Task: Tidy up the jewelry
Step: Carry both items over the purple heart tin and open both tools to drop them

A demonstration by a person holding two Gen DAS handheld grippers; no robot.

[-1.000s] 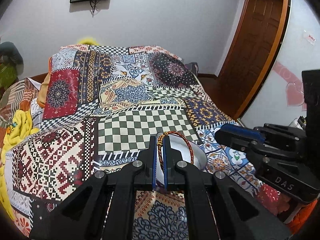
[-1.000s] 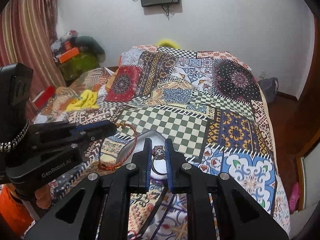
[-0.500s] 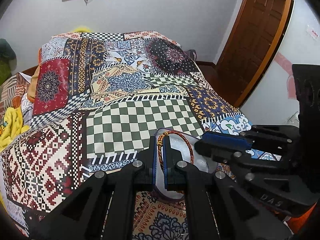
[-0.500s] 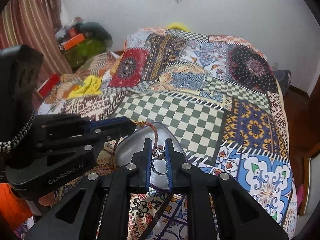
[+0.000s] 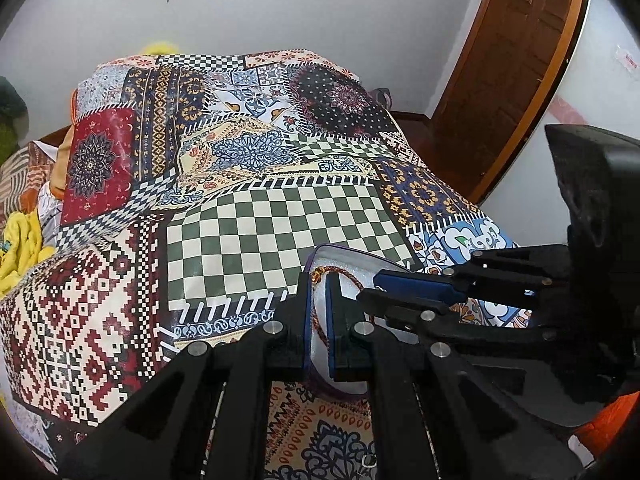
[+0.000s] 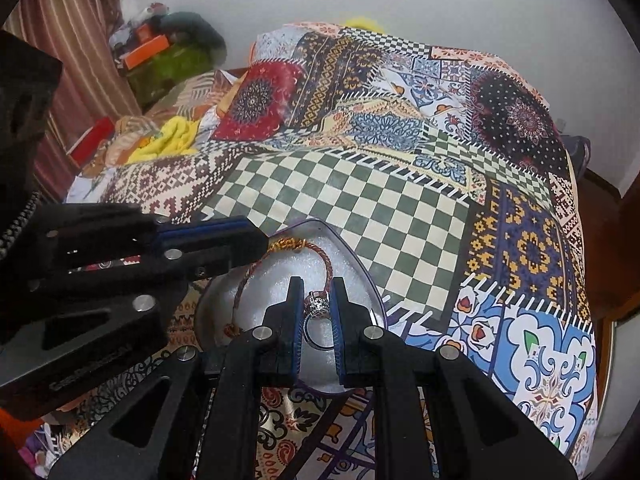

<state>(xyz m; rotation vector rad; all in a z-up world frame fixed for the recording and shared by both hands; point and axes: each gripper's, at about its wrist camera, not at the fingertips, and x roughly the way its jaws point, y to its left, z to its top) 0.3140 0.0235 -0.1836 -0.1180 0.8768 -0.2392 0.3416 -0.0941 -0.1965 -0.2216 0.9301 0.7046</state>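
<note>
A heart-shaped tin (image 6: 347,245) with a white foam lining lies on the patchwork bedspread; its purple rim (image 5: 352,249) also shows in the left wrist view. My left gripper (image 5: 317,278) is shut on a braided red-and-gold cord bracelet (image 5: 320,271), whose loop (image 6: 329,270) hangs over the lining. My right gripper (image 6: 317,282) is shut on a silver ring with a stone (image 6: 318,305), held just above the white foam. The left gripper (image 6: 256,240) reaches in from the left at the tin's upper edge. The right gripper (image 5: 370,286) crosses close beside the left one's fingertips.
The patchwork bedspread (image 5: 276,224) covers the whole bed. Yellow cloth (image 6: 172,138) and cluttered items lie at the far left by a striped curtain. A brown wooden door (image 5: 516,72) stands to the right, and the bed's right edge drops off near it.
Both grippers have sunk toward the tin and drawn closer together. The tin now fills more of both views, with the bracelet and ring right over its white lining. Both grips are unchanged.
</note>
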